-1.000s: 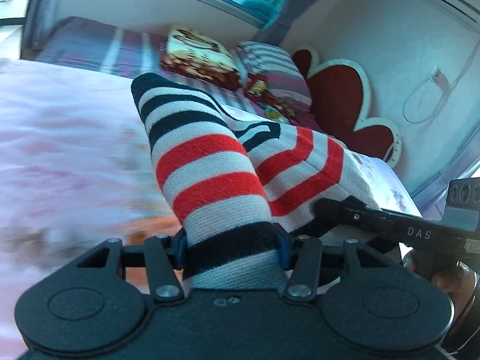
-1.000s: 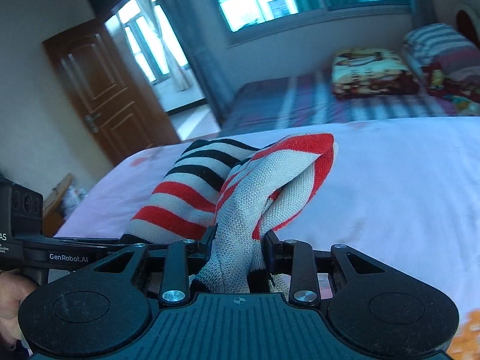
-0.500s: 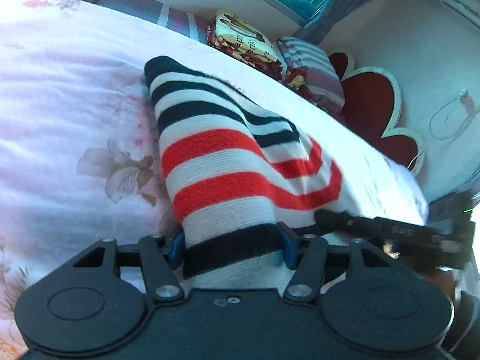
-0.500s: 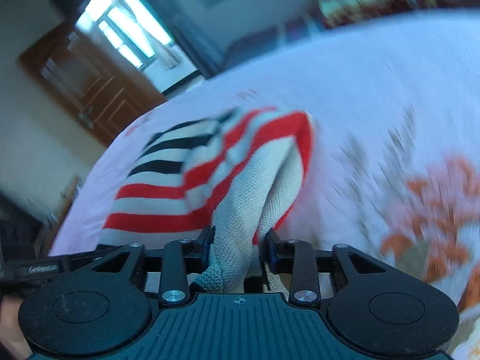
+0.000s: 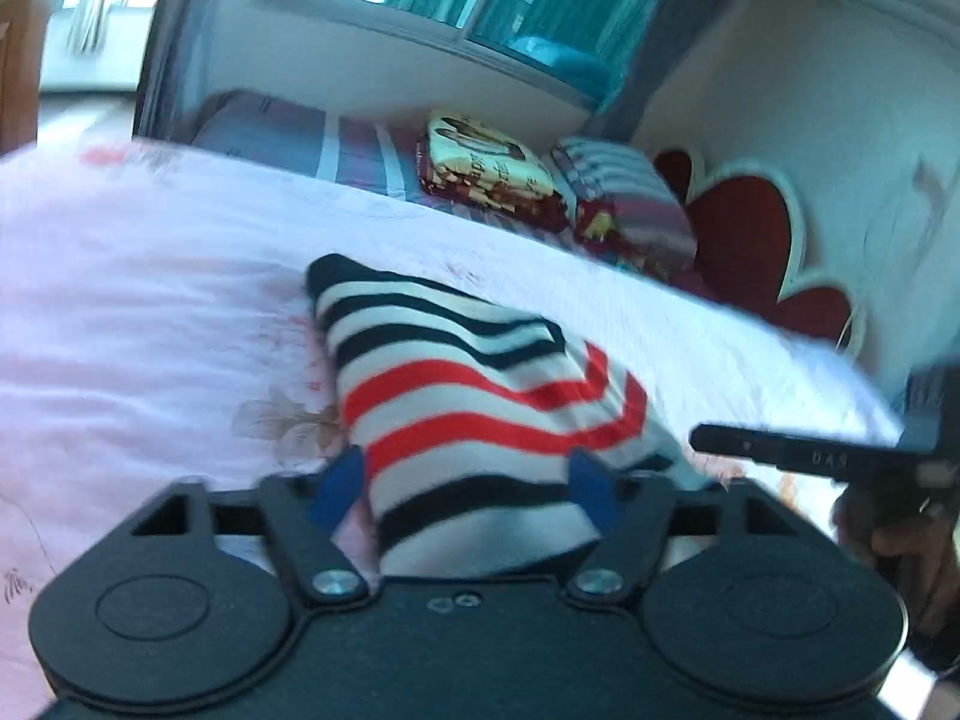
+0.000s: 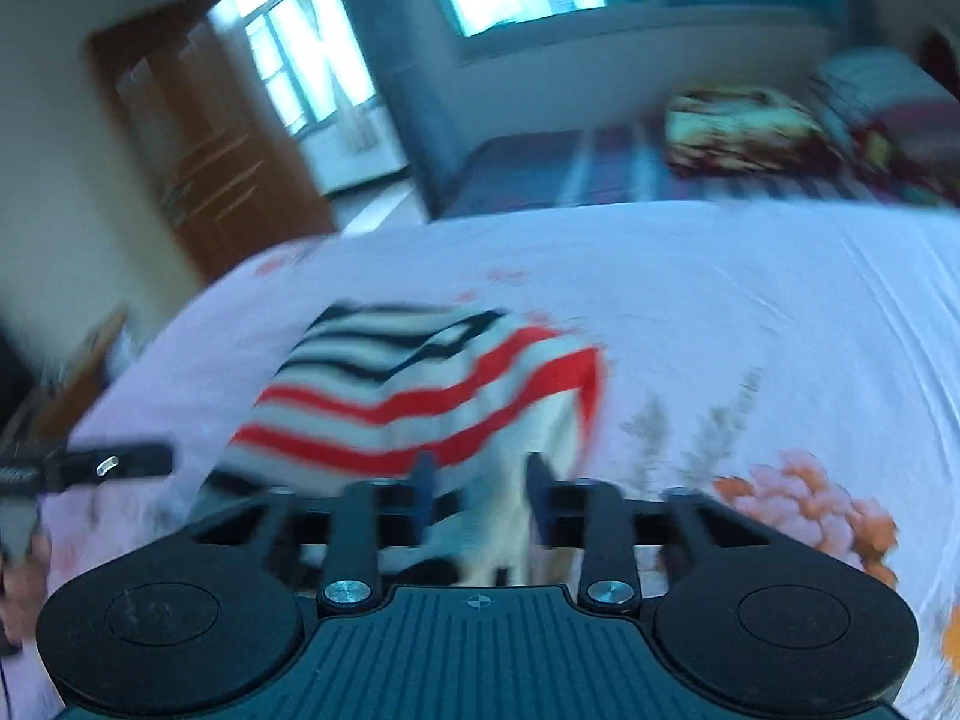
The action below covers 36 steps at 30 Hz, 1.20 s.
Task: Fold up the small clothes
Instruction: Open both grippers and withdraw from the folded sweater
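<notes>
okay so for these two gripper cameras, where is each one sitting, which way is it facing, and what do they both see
Left wrist: sits on the left gripper, looks forward and down across the bed toward the red headboard; the jaws are closing with the striped garment between them; the other gripper and hand show at right.
Right wrist: sits on the right gripper, looks over the bed toward the wooden door and window; its jaws are closing on the garment; the other gripper pokes in at left.
Shared: garment, bed, folded blanket.
</notes>
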Each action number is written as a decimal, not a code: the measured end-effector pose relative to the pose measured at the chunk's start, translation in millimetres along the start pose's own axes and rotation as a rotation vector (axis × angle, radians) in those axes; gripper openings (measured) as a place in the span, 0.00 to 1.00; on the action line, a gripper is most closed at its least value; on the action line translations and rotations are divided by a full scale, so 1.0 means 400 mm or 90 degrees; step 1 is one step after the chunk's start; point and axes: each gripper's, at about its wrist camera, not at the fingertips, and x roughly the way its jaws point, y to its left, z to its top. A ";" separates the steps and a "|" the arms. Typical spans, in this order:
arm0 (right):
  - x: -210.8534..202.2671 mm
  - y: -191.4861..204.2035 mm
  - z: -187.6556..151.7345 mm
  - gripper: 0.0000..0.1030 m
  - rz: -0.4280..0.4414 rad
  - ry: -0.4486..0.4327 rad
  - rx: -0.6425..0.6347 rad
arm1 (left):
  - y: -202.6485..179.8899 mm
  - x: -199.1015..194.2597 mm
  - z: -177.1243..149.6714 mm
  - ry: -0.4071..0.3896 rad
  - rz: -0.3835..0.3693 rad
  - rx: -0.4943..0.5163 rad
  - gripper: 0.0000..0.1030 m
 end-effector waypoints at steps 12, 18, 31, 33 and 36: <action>0.065 0.054 -0.137 0.07 -0.100 0.057 -0.097 | -0.068 0.066 -0.063 0.033 0.092 0.105 0.41; -0.084 0.132 -0.137 0.07 -0.098 0.019 -0.105 | -0.083 -0.023 -0.078 0.026 0.122 0.073 0.54; -0.017 0.134 -0.237 0.07 -0.125 0.094 -0.109 | -0.078 0.026 -0.165 0.076 0.159 0.037 0.64; -0.017 0.134 -0.237 0.07 -0.124 0.093 -0.103 | -0.081 0.025 -0.167 0.075 0.162 0.036 0.64; -0.021 0.139 -0.234 0.07 -0.128 0.094 -0.095 | -0.093 0.019 -0.166 0.077 0.170 0.043 0.64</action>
